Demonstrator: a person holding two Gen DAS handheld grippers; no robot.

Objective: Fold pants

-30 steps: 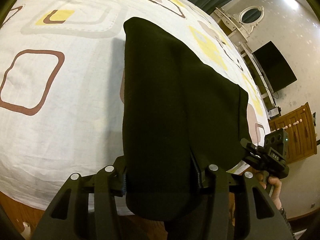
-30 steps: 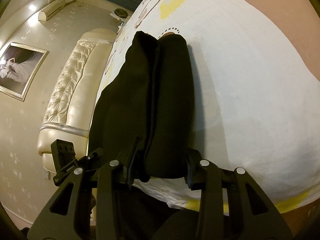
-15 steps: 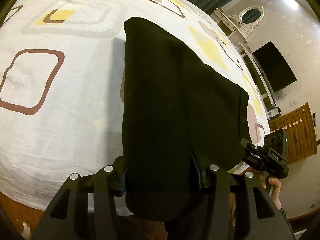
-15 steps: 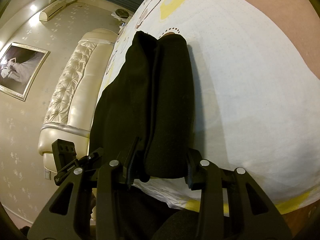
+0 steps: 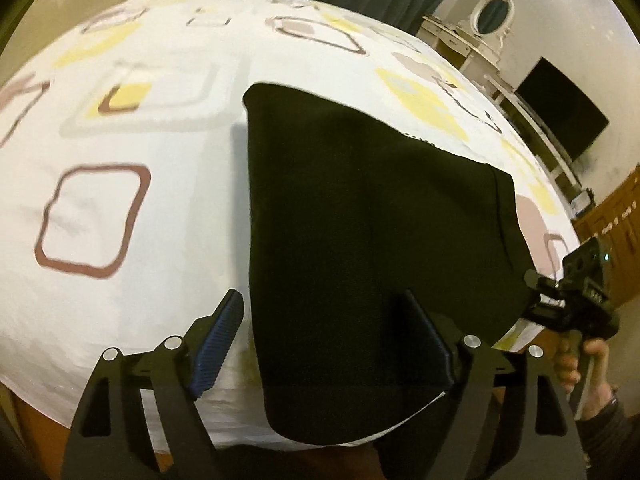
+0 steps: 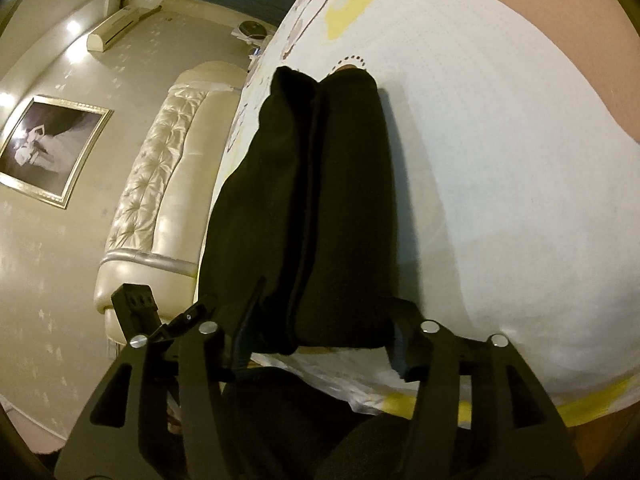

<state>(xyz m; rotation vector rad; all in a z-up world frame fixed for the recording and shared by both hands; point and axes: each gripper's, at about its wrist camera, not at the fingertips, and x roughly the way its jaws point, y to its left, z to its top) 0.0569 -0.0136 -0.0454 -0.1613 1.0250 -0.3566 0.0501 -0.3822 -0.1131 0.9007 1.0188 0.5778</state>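
The black pants (image 5: 360,240) lie folded in a long strip on the patterned bed sheet (image 5: 140,260), their near end at the bed's front edge. My left gripper (image 5: 324,332) straddles one near corner with its jaws opening. Its left pad (image 5: 220,332) stands clear of the cloth, and the right finger (image 5: 428,340) rests at the cloth. In the right wrist view the pants (image 6: 312,220) run away from my right gripper (image 6: 322,336), whose jaws are opening around the other near corner without pressing it. The right gripper (image 5: 540,296) shows in a hand at the pants' right edge.
The bed's front edge (image 5: 240,436) is close under both grippers. A padded cream headboard (image 6: 160,184) and a framed picture (image 6: 52,152) lie left in the right wrist view. A black screen (image 5: 560,120), a white dresser (image 5: 472,40) and a wooden cabinet (image 5: 616,216) stand beyond the bed's right side.
Both grippers' jaws have spread apart and let go of the pants' near end. The left wrist view has tilted and rolled, showing more of the bed's far side.
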